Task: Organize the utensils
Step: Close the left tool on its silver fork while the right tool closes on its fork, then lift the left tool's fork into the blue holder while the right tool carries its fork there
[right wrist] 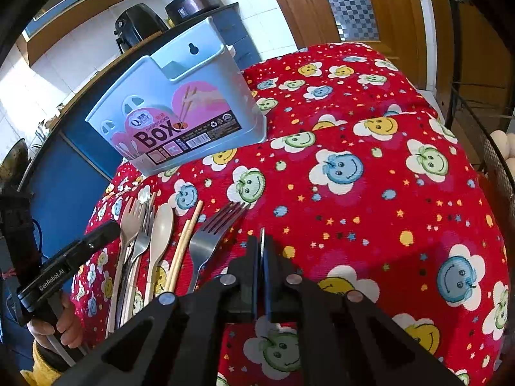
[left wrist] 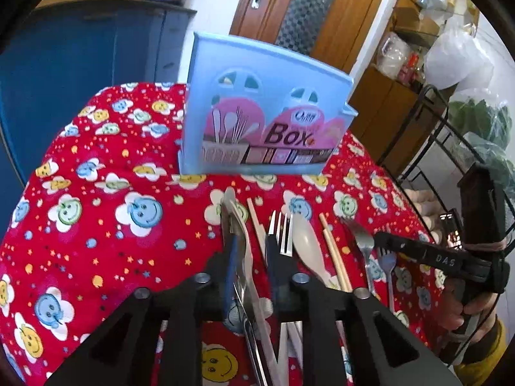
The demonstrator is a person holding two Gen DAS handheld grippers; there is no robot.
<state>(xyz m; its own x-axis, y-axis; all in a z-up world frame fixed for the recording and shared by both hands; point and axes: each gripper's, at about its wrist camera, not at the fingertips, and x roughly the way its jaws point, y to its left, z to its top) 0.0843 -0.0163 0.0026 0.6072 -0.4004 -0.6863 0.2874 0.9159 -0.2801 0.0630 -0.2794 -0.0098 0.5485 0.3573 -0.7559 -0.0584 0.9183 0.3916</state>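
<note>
Left gripper (left wrist: 249,225) straddling utensils, grip unclear, right gripper (right wrist: 261,241) pinched closed, hanging hole (right wrist: 192,48) only in right view

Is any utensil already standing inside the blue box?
No, in the right wrist view the open top of the blue box shows nothing inside, and the utensils lie on the tablecloth.
</note>
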